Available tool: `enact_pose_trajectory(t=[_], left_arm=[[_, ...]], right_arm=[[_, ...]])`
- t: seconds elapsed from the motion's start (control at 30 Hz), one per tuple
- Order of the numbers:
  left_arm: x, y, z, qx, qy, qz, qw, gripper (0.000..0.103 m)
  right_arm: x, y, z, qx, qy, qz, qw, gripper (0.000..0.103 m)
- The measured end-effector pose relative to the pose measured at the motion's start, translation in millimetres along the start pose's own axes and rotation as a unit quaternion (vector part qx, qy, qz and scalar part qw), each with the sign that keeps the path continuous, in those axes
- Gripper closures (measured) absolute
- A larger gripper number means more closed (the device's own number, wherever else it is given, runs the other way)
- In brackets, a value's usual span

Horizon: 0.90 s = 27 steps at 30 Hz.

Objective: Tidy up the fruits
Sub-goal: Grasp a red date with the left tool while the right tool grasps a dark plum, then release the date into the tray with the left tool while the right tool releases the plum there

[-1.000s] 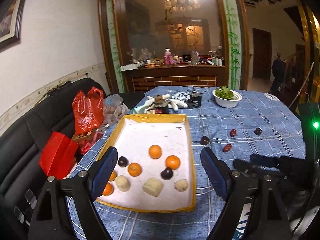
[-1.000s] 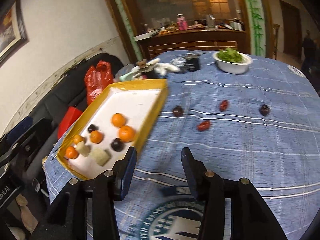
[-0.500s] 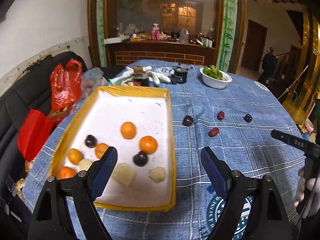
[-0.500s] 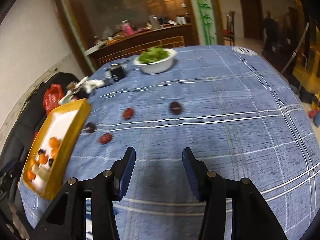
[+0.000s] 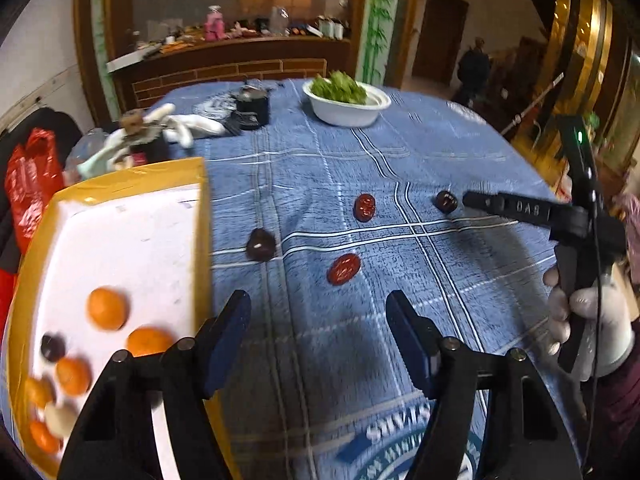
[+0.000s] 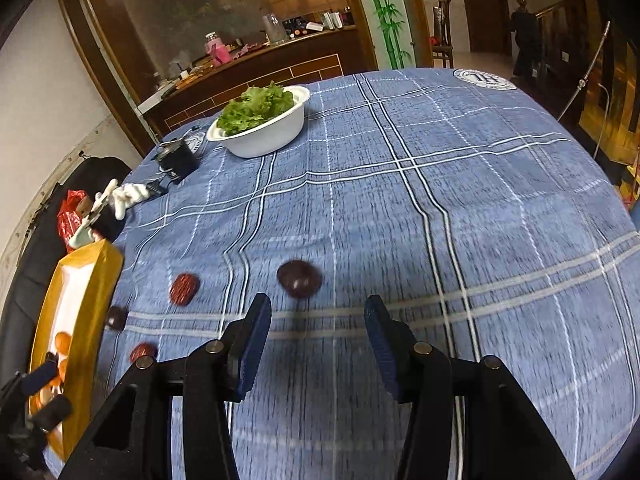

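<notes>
A yellow-rimmed white tray (image 5: 120,240) at the left holds several oranges (image 5: 106,307), dark plums and pale pieces. On the blue checked cloth lie two red dates (image 5: 365,207) (image 5: 343,269) and two dark plums (image 5: 260,244) (image 5: 446,201). My left gripper (image 5: 318,338) is open and empty, just before the nearer red date. My right gripper (image 6: 318,332) is open and empty, with one dark plum (image 6: 299,279) just ahead of its fingertips. The right gripper also shows in the left wrist view (image 5: 520,210), beside that plum. The tray edge (image 6: 92,300) shows at the right wrist view's left.
A white bowl of green leaves (image 5: 346,100) (image 6: 262,120) stands at the table's far side. A black box (image 5: 251,111), white gloves (image 5: 188,126) and clutter lie beyond the tray. A red bag (image 5: 28,192) sits on the black sofa at left.
Both grippers have swung right, away from the tray, toward the loose fruit on the cloth. The right gripper has come close to the far dark plum. Both stay open.
</notes>
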<state>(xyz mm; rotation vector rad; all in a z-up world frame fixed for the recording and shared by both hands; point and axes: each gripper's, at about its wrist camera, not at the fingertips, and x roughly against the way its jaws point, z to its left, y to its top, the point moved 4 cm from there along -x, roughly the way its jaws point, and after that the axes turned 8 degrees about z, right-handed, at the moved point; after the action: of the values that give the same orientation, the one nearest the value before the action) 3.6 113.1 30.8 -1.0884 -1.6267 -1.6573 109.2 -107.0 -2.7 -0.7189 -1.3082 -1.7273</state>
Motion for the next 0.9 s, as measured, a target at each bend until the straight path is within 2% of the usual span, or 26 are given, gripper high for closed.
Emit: enact_pose_trajectory(t=[0.27, 0.37, 0.4, 0.43, 0.47, 0.57, 0.6, 0.67, 0.77, 0.9], left_arm=[[-50.2, 23.9, -19.6, -0.045, 0.011, 0.034, 0.9984, 0.035], [-61.6, 24.3, -27.5, -0.059, 0.012, 0.048, 0.9971, 0.041], [-65.6, 23.1, -29.6, -0.063, 0.015, 0.055, 0.9964, 0.054], [-70.2, 21.6, -30.2, -0.066, 0.023, 0.063, 0.9956, 0.081], [-74.2, 19.4, -30.3, -0.067, 0.028, 0.069, 0.995, 0.082], [-71.5, 18.2, -30.9, -0.064, 0.025, 0.06, 0.9958, 0.083], [-69.7, 17.5, -30.9, -0.061, 0.022, 0.058, 0.9962, 0.083], [-64.9, 16.8, -30.0, -0.056, 0.018, 0.054, 0.9968, 0.083], [-49.4, 14.7, -27.6, -0.045, 0.009, 0.041, 0.9981, 0.083], [-24.3, 9.2, -20.6, -0.024, -0.008, 0.023, 0.9994, 0.083]], right_arm=[[-29.9, 11.9, 4.6, 0.018, 0.001, 0.012, 1.0, 0.05], [-33.0, 12.9, 9.3, 0.033, -0.005, 0.013, 0.999, 0.05], [-33.8, 13.3, 10.3, 0.036, -0.008, 0.013, 0.999, 0.05], [-34.2, 12.9, 11.4, 0.038, -0.013, 0.012, 0.999, 0.05], [-34.3, 12.0, 13.0, 0.043, -0.02, 0.01, 0.999, 0.052], [-33.6, 10.1, 17.5, 0.056, -0.028, 0.007, 0.998, 0.071], [-33.1, 9.2, 19.9, 0.058, -0.025, 0.008, 0.998, 0.074], [-29.3, 6.8, 23.3, 0.06, -0.031, 0.003, 0.998, 0.074], [-21.2, 2.9, 25.7, 0.054, -0.009, 0.005, 0.998, 0.074], [0.6, -3.7, 24.9, 0.025, 0.057, 0.005, 0.998, 0.074]])
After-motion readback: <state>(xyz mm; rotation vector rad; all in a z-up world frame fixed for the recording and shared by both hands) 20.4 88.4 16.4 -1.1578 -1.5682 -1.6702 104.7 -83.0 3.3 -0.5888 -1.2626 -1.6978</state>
